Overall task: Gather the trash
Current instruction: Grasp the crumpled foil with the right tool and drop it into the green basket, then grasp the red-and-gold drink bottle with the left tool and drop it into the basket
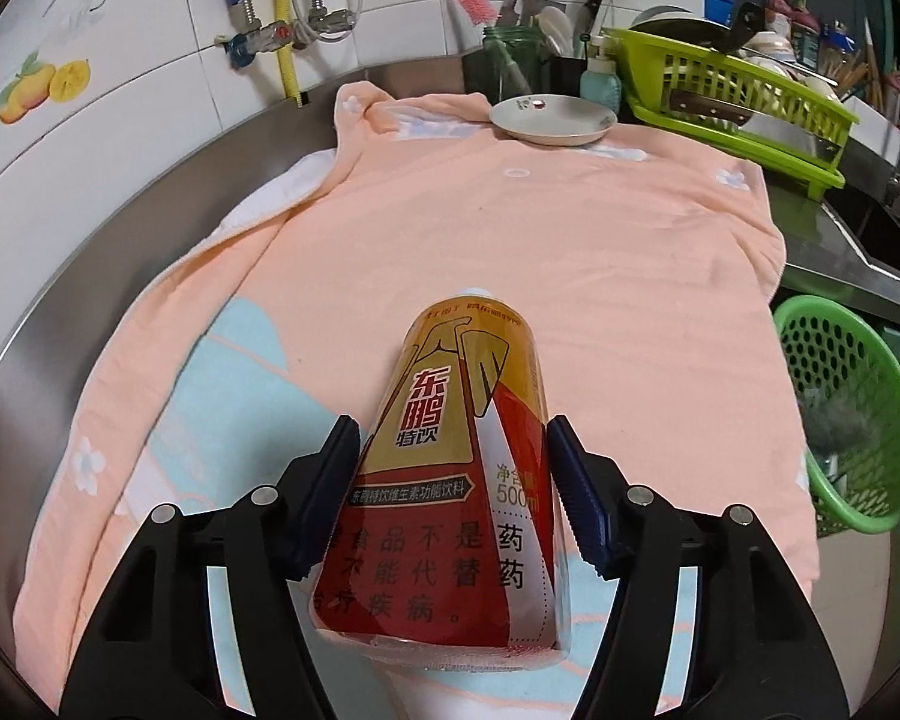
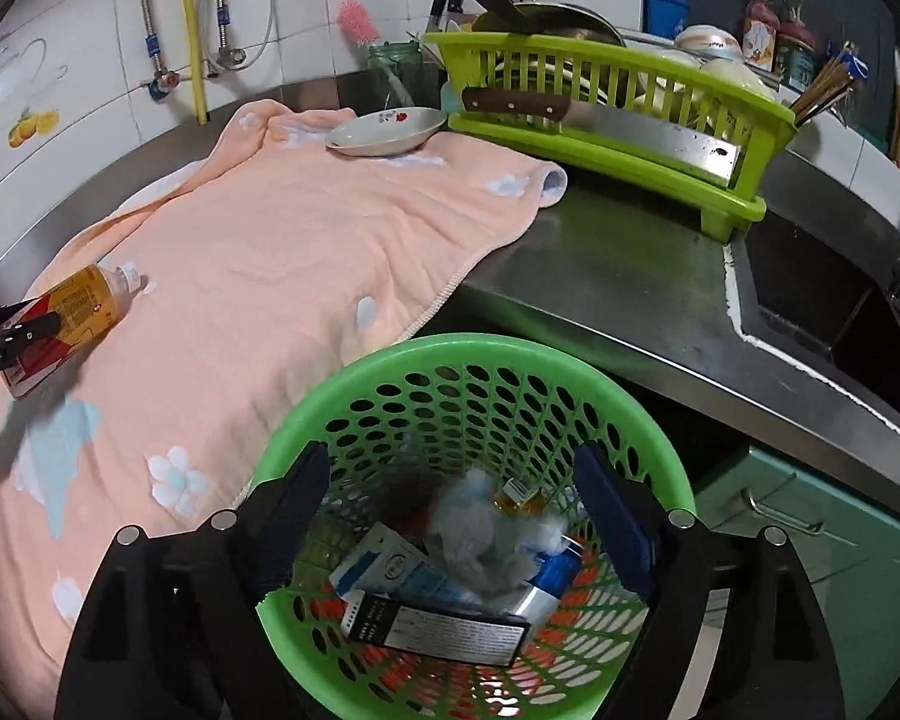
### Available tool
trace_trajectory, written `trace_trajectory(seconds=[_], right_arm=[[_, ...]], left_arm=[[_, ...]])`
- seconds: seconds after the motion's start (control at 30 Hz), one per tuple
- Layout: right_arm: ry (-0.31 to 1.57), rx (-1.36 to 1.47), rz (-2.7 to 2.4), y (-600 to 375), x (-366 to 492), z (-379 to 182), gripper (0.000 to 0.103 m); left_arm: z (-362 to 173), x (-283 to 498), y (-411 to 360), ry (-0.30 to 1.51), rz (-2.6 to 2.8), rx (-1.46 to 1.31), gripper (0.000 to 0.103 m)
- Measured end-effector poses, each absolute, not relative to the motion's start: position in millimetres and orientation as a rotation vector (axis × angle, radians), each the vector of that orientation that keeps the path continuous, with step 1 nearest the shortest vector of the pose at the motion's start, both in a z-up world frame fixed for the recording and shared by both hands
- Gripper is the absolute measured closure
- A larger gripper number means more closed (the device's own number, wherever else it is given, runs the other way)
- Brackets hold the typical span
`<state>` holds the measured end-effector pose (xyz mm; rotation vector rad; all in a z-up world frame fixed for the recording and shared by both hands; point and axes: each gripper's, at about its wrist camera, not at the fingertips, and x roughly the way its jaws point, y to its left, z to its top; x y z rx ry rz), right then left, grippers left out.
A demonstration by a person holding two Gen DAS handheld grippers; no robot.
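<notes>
A gold and red drink bottle (image 1: pixel 456 468) lies on the peach towel (image 1: pixel 510 252), white cap pointing away. My left gripper (image 1: pixel 453 480) has its jaws around the bottle's lower body, pads close to its sides; contact is hard to tell. The bottle also shows at the left of the right wrist view (image 2: pixel 72 318) with the left gripper's fingers (image 2: pixel 27 330) on it. My right gripper (image 2: pixel 450 510) is open above the green perforated basket (image 2: pixel 384 378), which holds crumpled tissue (image 2: pixel 480 528), a carton, a can and a small bottle.
A white plate (image 1: pixel 552 117) sits at the towel's far end. A lime dish rack (image 2: pixel 606 114) with a cleaver stands on the steel counter (image 2: pixel 600 282). The sink (image 2: pixel 822 294) is at the right. Knives, a jar and a pink brush line the tiled wall.
</notes>
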<state>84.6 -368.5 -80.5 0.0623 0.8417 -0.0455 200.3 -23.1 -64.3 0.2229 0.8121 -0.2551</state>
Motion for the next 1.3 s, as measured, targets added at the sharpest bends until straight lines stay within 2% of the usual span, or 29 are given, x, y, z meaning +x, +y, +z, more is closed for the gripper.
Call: trace_trajectory(seconds=[0.37, 0.4, 0.47, 0.63, 0.7, 0.73, 0.77, 1.07, 1.3], right_arm=[[0.807, 0.067, -0.047, -369.8, 76.0, -72.3, 0.017], [0.804, 0.067, -0.045, -369.0, 75.7, -71.9, 0.017], [0.803, 0.067, -0.04, -367.4, 76.4, -71.3, 0.017], [0.796, 0.067, -0.032, -362.7, 74.9, -68.6, 0.016], [0.792, 0.067, -0.03, -361.7, 73.7, -67.4, 0.016], [0.79, 0.067, -0.03, -361.9, 73.1, -66.4, 0.016], [0.787, 0.069, -0.03, -362.1, 72.0, -65.3, 0.016], [0.739, 0.096, -0.061, -378.9, 51.5, -50.4, 0.016], [0.709, 0.127, -0.113, -404.9, 27.8, -41.5, 0.016]], left_arm=[[-71.4, 208.6, -24.1, 0.903, -0.263, 0.214, 0.037], [-72.5, 211.0, -24.8, 0.912, -0.267, 0.218, 0.036], [-73.8, 215.7, -25.9, 0.926, -0.254, 0.227, 0.025], [-76.4, 229.7, -30.6, 0.961, -0.264, 0.219, 0.022], [-78.1, 234.2, -34.2, 0.965, -0.26, 0.227, 0.022], [-78.9, 235.1, -36.5, 0.965, -0.259, 0.233, 0.025], [-79.3, 235.6, -38.2, 0.965, -0.264, 0.229, 0.039], [-65.0, 217.5, -64.9, 0.928, -0.315, 0.228, 0.04], [-40.6, 184.8, -139.0, 0.858, -0.497, 0.233, 0.04]])
